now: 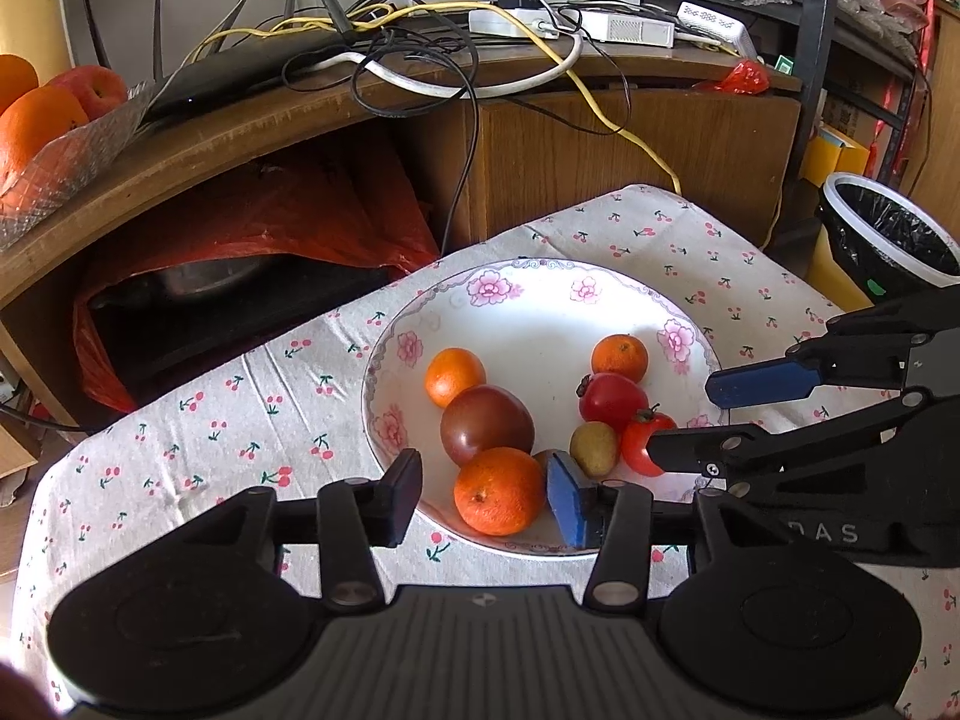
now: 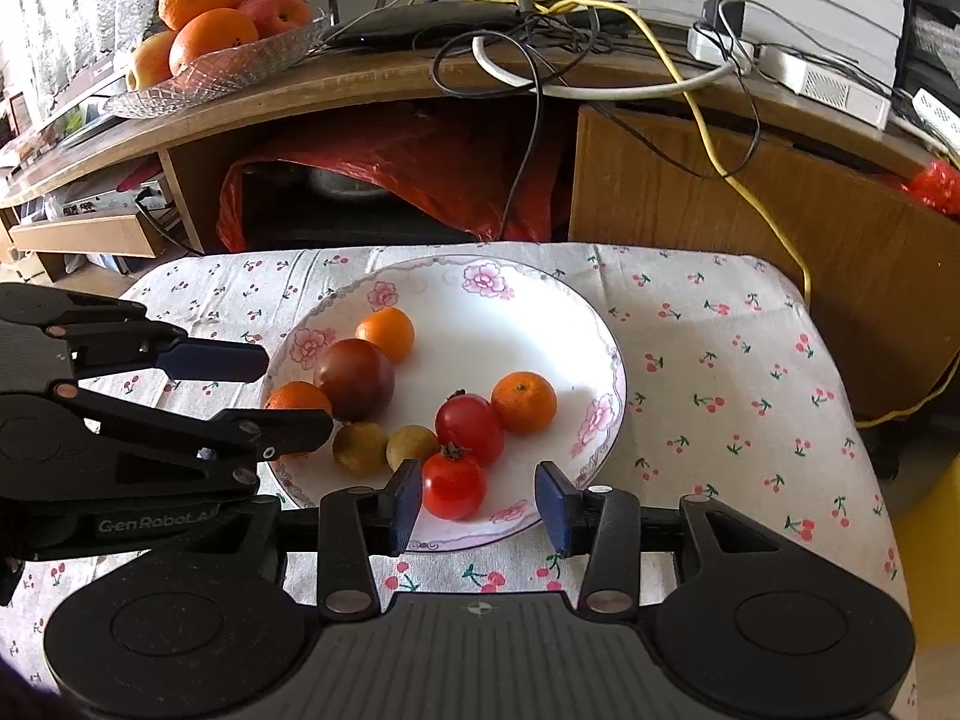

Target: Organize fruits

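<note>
While the fruits sit together in the flowered plate (image 1: pixel 528 288) at the centre of both views, each gripper hangs over the near rim with its jaws spread and nothing between them touching the pads. In the left wrist view the left gripper (image 1: pixel 486 495) frames the nearest orange (image 1: pixel 499 490) at lower centre; the orange lies in the gap, close to the blue pad on the right, though contact cannot be told. Just behind it is a dark reddish-brown tomato (image 1: pixel 487 425), and behind that a small orange (image 1: pixel 455 376). At the right side of the plate lie another small orange (image 1: pixel 620 357), a red tomato (image 1: pixel 611 401), a second red tomato (image 1: pixel 645 441) and a greenish-brown kiwi (image 1: pixel 593 449). The right gripper (image 1: pixel 684 420) enters from the right edge of that frame, its fingers apart over the second red tomato.

In the right wrist view the right gripper (image 2: pixel 477 501) straddles the second red tomato (image 2: pixel 453 487), which lies against the left pad's side of the gap. Two kiwis (image 2: pixel 384 447) lie just left of it. The left gripper (image 2: pixel 294 393) reaches in from the left edge, partly covering the nearest orange (image 2: pixel 297 397).

Under the plate is a cherry-print tablecloth (image 2: pixel 720 396). Behind it stands a wooden cabinet (image 1: pixel 630 138) with a tangle of cables (image 1: pixel 432 54) on top, a glass dish (image 2: pixel 222 69) of oranges and apples at upper left, and a red plastic bag (image 2: pixel 420 162) in the open shelf below. A lined bin (image 1: pixel 888 234) stands at the right of the left wrist view.
</note>
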{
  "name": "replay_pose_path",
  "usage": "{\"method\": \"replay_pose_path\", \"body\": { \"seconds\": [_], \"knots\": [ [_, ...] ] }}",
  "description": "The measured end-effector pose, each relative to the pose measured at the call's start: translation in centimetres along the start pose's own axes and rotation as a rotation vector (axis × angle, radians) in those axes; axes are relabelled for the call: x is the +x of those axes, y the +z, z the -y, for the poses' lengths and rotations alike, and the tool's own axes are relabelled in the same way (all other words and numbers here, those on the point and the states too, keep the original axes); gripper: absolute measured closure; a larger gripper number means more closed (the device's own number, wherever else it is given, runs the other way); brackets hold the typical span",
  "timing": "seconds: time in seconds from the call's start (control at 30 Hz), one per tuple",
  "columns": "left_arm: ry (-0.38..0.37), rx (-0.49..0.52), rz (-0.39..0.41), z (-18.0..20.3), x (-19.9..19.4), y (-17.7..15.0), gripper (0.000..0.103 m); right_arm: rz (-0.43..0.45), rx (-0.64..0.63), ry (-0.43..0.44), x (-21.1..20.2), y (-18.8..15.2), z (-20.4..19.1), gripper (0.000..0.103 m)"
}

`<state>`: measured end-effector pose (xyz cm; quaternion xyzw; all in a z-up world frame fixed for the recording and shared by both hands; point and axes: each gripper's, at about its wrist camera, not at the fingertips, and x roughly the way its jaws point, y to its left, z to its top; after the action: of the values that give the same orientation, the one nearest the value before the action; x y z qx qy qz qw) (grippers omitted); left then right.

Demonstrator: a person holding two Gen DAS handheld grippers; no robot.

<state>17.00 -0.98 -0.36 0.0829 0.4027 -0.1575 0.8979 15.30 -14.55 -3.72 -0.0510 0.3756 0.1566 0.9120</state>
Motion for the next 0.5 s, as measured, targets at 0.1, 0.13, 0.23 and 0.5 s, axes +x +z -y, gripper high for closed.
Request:
{"method": "replay_pose_path", "body": {
  "seconds": [0.1,0.13,0.23,0.5],
  "knots": [
    [0.001,-0.004,0.0,-0.1,-0.1,-0.1,0.047,0.008,0.0,-0.009,-0.2,0.1,0.0,0.066],
    [0.0,-0.006,0.001,-0.1,-0.1,-0.2,0.047,0.011,0.004,-0.009,-0.3,0.1,0.0,0.066],
    [0.0,-0.009,0.002,-0.2,-0.3,-0.3,0.046,0.015,0.005,-0.015,-0.4,0.1,0.1,0.066],
    [0.003,-0.008,0.011,0.1,-1.3,-0.8,0.045,0.03,-0.003,-0.016,-1.3,-0.3,-0.7,0.066]
  ]
}}
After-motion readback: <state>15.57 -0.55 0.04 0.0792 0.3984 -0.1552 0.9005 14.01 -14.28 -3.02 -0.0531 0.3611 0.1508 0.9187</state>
